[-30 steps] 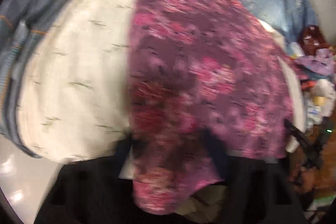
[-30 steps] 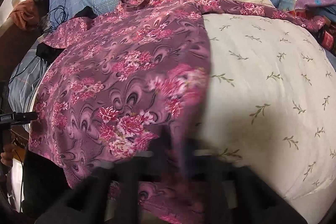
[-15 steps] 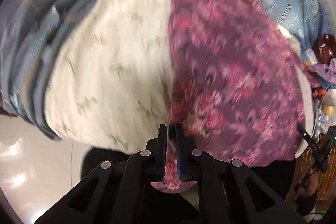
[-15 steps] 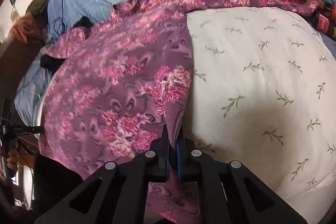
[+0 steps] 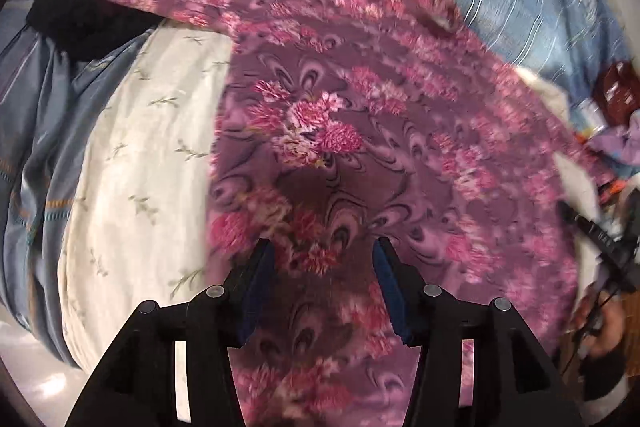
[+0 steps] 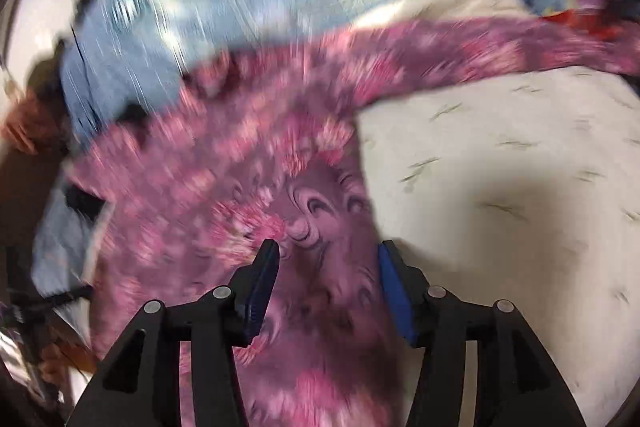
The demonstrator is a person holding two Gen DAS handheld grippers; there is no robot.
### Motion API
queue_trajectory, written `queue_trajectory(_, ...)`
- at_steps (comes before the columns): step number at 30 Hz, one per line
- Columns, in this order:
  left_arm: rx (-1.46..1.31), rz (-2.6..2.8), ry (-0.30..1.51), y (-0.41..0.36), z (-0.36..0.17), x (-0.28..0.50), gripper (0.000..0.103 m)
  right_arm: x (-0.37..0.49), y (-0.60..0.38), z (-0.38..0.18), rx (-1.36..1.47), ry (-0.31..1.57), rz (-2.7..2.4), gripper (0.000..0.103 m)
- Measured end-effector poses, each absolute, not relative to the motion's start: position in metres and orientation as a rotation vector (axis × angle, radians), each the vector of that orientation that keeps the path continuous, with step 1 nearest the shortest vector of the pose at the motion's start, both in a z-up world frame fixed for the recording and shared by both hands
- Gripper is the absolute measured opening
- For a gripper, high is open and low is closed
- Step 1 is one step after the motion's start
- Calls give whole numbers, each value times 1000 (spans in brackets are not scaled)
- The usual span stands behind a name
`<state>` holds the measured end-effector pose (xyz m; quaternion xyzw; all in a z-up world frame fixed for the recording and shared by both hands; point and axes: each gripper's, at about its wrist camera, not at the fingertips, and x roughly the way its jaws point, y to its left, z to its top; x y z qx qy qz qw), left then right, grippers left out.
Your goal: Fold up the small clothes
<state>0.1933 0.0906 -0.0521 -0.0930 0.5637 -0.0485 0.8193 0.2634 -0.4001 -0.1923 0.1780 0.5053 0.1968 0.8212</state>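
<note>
Left wrist view: my left gripper (image 5: 323, 259) has just been opening, its fingers apart above the purple floral blouse (image 5: 360, 155), gripping nothing; my right gripper (image 6: 326, 261) has likewise just been opening over the blouse's right edge, beside the cream pillow (image 6: 500, 187)

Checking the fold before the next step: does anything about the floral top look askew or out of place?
One sleeve of the floral top trails out sideways across the cream leaf-print quilt, not tucked in. The folded edge looks fairly straight; motion blur hides finer wrinkles.
</note>
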Motion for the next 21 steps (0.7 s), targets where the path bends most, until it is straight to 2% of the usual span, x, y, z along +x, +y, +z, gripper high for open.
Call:
queue_trajectory(1,-183,-93,1211,89,-56,195,50,266,-391,-186,306,1029,425,2)
queue_trajectory(2,-169,-87,1209,87,-59,197,50,269,-385,-182,278,1034,461,5)
queue_trajectory(4,-139,-54,1198,82,-70,203,51,272,-390,-176,291,1006,453,5)
queue_trajectory(7,-76,-33,1183,70,-68,202,51,277,-394,-200,285,1068,446,6)
queue_trajectory(10,-95,-83,1172,63,-52,199,50,275,-414,-191,401,1051,486,17)
queue_trajectory(12,-115,-117,1146,56,-41,202,51,276,-446,-183,473,994,459,17)
queue_trajectory(16,-127,-161,1102,37,-28,213,51,291,-556,-180,622,896,168,35)
queue_trajectory(20,-164,-194,1158,15,-53,234,51,304,-638,-203,800,860,-25,37)
queue_trajectory(21,-169,-188,1178,11,-61,239,55,309,-651,-213,856,863,-59,37)
